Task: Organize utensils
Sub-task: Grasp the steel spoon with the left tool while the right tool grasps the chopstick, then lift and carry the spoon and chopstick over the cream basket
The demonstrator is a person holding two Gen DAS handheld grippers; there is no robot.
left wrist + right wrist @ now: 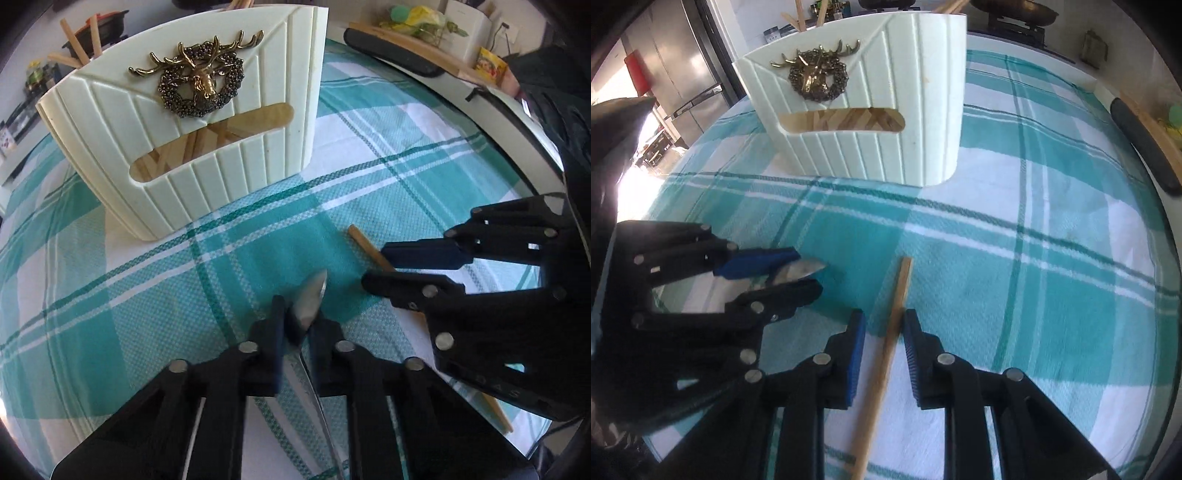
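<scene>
A cream utensil holder (221, 184) (916, 140) with a brass stag emblem stands on the teal plaid cloth, with wooden sticks inside it. My left gripper (301, 314) (807, 271) is shut on a flat metal utensil (314, 291) (805, 267), whose pointed end sticks out past the fingertips just above the cloth. To its right, a single wooden chopstick (356, 234) (905, 280) lies on the cloth. My right gripper (884, 315) (375, 267) straddles this chopstick, jaws a little apart, with a gap showing beside the wood.
The round table's rim (517, 122) curves along the right. A long black-edged wooden board (399, 40) (1141, 136) with packets and greens sits beyond it. A steel fridge (676, 62) stands at the far left. Bare plaid cloth (1034, 277) lies right of the chopstick.
</scene>
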